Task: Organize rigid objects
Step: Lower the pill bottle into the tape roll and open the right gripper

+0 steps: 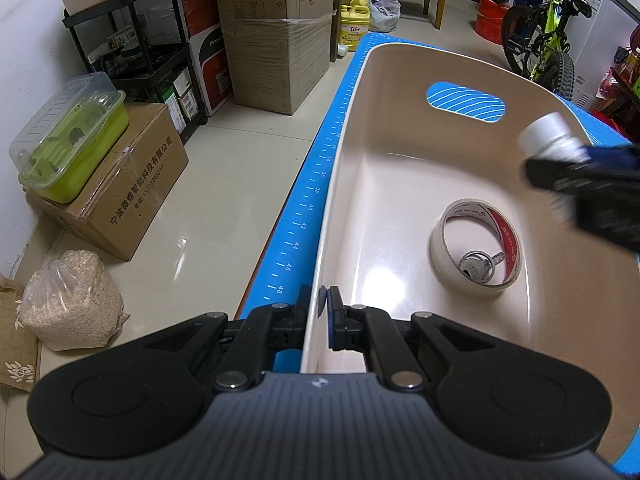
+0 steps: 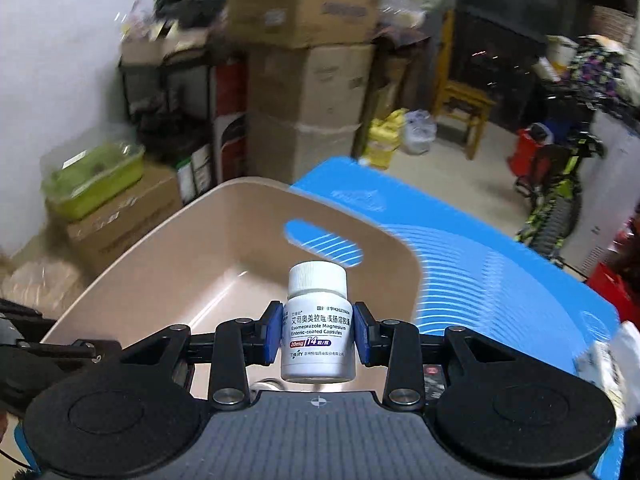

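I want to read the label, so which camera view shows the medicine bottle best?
The right wrist view: the medicine bottle stands upright and sharp between the right tongs, its printed label facing the camera. The left wrist view shows only its white cap and upper body, blurred, at the right edge above the beige basket.

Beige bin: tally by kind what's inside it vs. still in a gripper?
Inside the beige bin:
Tape roll: 1
Key: 1, lying inside the tape roll's ring
Held above the bin by the right gripper:
White pill bottle: 1
Total: 3, with 2 in the bin and 1 held.
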A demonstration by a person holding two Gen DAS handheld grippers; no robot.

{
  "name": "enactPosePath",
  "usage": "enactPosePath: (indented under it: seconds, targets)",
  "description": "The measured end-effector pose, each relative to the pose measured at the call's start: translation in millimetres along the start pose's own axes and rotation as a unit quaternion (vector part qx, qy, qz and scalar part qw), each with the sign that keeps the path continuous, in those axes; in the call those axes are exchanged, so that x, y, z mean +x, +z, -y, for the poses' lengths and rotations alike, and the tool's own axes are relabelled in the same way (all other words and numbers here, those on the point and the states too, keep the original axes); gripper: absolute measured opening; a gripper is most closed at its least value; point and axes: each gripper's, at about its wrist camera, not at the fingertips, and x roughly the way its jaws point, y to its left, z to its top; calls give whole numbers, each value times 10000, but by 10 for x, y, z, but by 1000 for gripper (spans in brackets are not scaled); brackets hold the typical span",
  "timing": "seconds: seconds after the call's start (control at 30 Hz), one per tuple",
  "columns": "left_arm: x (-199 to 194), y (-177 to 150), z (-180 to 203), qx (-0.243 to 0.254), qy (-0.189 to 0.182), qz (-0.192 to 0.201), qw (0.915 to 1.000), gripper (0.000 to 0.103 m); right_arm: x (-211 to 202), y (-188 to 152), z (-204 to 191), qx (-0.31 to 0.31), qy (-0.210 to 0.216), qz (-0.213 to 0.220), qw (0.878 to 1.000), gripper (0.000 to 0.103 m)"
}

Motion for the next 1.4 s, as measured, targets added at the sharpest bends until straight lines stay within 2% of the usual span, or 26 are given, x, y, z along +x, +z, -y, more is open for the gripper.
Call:
enactPosePath:
  seconds: [0.33,0.6,0.87,0.9,0.97,1.17,1.4]
  targets:
    - [-1,1,4,23,20,-2,10000,9,537,-107,-217,-183,5,-822,9964,44]
    - [3,0,23,45,41,6,10000,9,769,-144,-238,-287,42,-1518,9880,44]
    - [5,2,48,81,59,-16,9999,9,909,-157,-289,-365,-8,-1914,9808,44]
    - [3,6,48,85,60,-18,9999,9,923,-144,-294,-365,-21,-1925,9806,44]
    - [3,8,50,91,73,-22,9999,9,908,-140,-289,-330,5,-1901,9812,51]
    - [10,12,55,82,83,-47,9999,9,665,-132,-161,-59,255,-1534,9878,55]
    - [12,16,54,81,83,-50,9999,9,25,-112,93,368,503,-772,9951,56]
